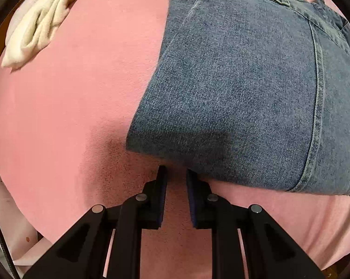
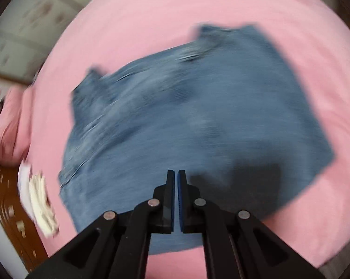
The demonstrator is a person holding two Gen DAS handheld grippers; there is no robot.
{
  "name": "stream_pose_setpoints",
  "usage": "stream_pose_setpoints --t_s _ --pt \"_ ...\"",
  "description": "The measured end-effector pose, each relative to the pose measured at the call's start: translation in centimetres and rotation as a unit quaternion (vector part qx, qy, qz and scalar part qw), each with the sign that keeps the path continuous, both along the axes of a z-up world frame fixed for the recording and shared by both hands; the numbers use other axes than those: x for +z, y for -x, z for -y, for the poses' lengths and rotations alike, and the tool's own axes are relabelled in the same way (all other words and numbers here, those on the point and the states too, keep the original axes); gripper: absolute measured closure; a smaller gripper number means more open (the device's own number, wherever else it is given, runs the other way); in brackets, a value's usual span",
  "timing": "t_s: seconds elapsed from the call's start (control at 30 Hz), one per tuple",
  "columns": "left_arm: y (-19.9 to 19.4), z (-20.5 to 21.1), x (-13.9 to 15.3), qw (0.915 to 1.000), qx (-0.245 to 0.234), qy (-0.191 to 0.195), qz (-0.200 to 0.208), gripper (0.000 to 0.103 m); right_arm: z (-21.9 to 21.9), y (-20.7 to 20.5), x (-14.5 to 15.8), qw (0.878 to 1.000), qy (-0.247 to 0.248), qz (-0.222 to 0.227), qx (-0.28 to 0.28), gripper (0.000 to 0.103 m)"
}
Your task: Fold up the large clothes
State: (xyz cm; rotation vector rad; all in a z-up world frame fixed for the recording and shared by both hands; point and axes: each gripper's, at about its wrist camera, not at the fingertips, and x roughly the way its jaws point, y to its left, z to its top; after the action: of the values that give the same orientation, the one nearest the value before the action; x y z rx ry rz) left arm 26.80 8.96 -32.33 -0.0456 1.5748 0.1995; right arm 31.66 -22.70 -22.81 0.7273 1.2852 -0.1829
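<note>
Only the left view shows jeans [image 1: 233, 93] stitching sharply; left jaws slightly apart, right jaws together.

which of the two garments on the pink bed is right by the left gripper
The folded blue jeans: their near edge lies at the left gripper tips. The cream garment sits crumpled far off by the bed's edge.

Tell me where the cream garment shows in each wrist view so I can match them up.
Left wrist: cream garment bunched at upper left, on the pink sheet.
Right wrist: blurred, at lower left, by the sheet's edge.
Shared landmark: the folded jeans.
</note>
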Motion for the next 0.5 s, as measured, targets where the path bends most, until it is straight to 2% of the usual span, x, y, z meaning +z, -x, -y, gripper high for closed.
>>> stream_pose_setpoints --t_s 0.1,0.17,0.33,0.43,0.5 --pt "0.0 -0.3 -0.3 0.9999 0.002 0.012 0.003 0.088 -4.4 -2.7 -0.7 0.997 -0.008 -0.02 0.068 0.101" --pt "0.1 -0.6 -0.3 0.9998 0.006 0.019 0.003 0.088 -5.8 -3.3 -1.1 0.995 -0.009 -0.038 0.095 0.101" --pt "0.1 -1.6 -0.9 0.9992 0.008 0.038 0.006 0.088 -6.9 -2.1 -3.4 0.985 -0.003 -0.09 0.148 0.101" --pt "-0.2 -2.5 -1.7 0.9984 0.015 0.053 0.01 0.087 -8.7 -3.9 -6.5 0.974 0.032 -0.114 0.192 0.103" --pt "-0.1 -3.2 -1.9 0.9968 0.032 0.072 0.013 0.084 -8.3 -4.4 -7.3 0.974 0.018 -0.128 0.188 0.103"
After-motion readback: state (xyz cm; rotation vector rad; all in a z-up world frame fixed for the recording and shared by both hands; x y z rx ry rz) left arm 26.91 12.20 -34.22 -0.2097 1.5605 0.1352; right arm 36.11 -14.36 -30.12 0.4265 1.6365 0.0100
